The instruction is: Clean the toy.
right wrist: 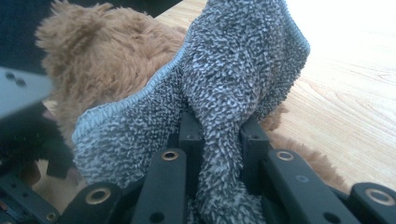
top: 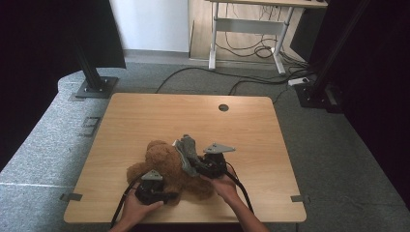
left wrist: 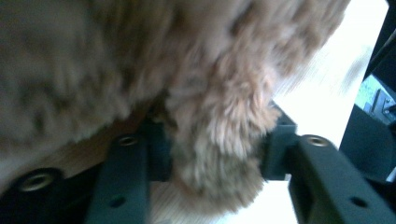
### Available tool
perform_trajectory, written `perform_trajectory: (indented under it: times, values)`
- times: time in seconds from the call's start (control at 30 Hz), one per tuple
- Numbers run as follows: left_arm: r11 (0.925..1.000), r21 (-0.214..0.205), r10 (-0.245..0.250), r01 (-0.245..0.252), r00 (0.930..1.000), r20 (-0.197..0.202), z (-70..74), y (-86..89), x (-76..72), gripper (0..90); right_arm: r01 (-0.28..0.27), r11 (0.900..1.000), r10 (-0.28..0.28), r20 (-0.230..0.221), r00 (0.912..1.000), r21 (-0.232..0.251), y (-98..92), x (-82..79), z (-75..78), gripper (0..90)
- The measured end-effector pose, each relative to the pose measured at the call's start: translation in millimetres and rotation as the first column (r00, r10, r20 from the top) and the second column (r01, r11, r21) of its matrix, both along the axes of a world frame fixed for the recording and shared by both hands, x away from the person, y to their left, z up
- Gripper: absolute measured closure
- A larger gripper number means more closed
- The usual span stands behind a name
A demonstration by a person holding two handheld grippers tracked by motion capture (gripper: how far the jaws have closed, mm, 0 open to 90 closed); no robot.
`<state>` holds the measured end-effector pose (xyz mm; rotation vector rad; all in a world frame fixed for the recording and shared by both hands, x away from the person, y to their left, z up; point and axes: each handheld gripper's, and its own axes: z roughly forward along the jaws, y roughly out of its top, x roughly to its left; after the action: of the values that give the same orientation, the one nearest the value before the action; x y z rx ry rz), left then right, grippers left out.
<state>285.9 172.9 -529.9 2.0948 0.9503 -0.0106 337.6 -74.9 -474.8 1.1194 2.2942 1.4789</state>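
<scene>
Left tool (top: pixel 167 195), nearest us, has a brown teddy bear's (top: pixel 162 166) limb between its jaws; right tool (top: pixel 196 166) pinches a grey cloth (top: pixel 187 147) tight, draped against the bear mid-surface (top: pixel 145 116).

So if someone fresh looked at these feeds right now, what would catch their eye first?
Probably the brown teddy bear lying near the front edge of the wooden table, between the two hands. Next, the grey knitted cloth bunched up against the bear's side, pinched in the right gripper. The left gripper has one furry limb of the bear between its jaws.
</scene>
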Motion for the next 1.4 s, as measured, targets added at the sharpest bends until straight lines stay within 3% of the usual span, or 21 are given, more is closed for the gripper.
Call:
perform_trajectory:
  times: [0.07, 0.13, 0.17, 0.23, 0.27, 0.3, 0.43, 0.47, 0.57, 0.77, 0.93, 1.1, 1.4]
  values:
    - [1.0, -0.002, -0.001, 0.002, 0.9996, 0.03, 1.8, 0.5, 0.0, 47.3, -0.003, 1.0, 0.003, 0.01, 0.9999, 0.002, -0.7, -4.4, -1.2, 76.1]
    - [1.0, 0.007, 0.001, -0.001, 0.9995, 0.031, 0.6, -0.3, 0.4, 47.4, -0.011, 0.9999, 0.011, 0.016, 0.9998, 0.003, -0.5, -8.6, -1.6, 76.2]
    - [0.9999, 0.009, -0.005, 0.004, 0.9995, 0.031, -0.4, -0.9, 0.7, 49.3, -0.011, 0.9999, 0.011, 0.019, 0.9998, 0.0, -0.3, -9.9, -1.2, 76.2]
    - [0.9999, -0.01, -0.006, 0.006, 0.9999, -0.011, -1.4, -4.1, 0.1, 59.5, -0.018, 0.9998, 0.018, 0.019, 0.9997, -0.003, -0.6, -9.9, -0.4, 76.0]
    - [1.0, -0.002, -0.007, 0.007, 0.9999, -0.008, -1.1, -4.7, 0.6, 62.8, -0.02, 0.9998, 0.02, 0.018, 0.9996, -0.002, -1.5, -8.8, 0.9, 75.8]
    - [0.9997, 0.017, -0.02, 0.02, 0.9997, 0.009, -1.1, -4.5, 2.8, 65.0, -0.02, 0.9998, 0.02, 0.012, 0.9997, 0.003, -2.7, -7.2, 3.0, 75.8]
    - [0.9994, 0.009, 0.034, -0.034, 0.9975, -0.061, -2.1, -7.3, 3.2, 69.6, -0.025, 0.9996, 0.025, 0.004, 0.9997, 0.012, -1.5, 4.3, 18.0, 75.5]
    - [0.9996, 0.024, -0.017, 0.018, 0.9995, -0.028, -3.3, -4.8, 8.4, 70.0, -0.025, 0.9996, 0.025, 0.005, 0.9997, 0.013, -0.2, 6.0, 20.2, 75.5]
    - [0.9994, 0.031, -0.017, 0.017, 0.9995, -0.027, -4.4, -4.4, 9.7, 70.7, -0.03, 0.9995, 0.03, 0.003, 0.9995, -0.003, 13.5, 21.3, 33.1, 75.2]
    - [0.999, 0.041, -0.017, 0.018, 0.9995, -0.026, -5.4, -3.9, 10.3, 71.5, -0.051, 0.9979, 0.049, -0.068, 0.9965, -0.04, 46.1, 57.6, 35.9, 74.5]
    - [0.9988, 0.048, 0.001, 0.001, 0.9993, -0.038, -7.4, -3.7, 9.9, 72.5, -0.079, 0.9895, 0.062, -0.137, 0.9886, -0.121, 59.1, 68.4, 24.8, 74.3]
    - [0.9989, 0.046, 0.009, -0.007, 0.9989, -0.047, -8.9, -2.1, 10.8, 73.6, -0.061, 0.9819, 0.037, -0.134, 0.9903, -0.179, 38.7, 64.1, 21.2, 74.3]
    - [0.9988, 0.049, 0.008, -0.005, 0.9989, -0.047, -9.1, -2.0, 11.0, 73.8, 0.01, 0.9849, -0.038, -0.161, 0.9862, -0.173, -24.5, 57.4, 7.5, 74.5]
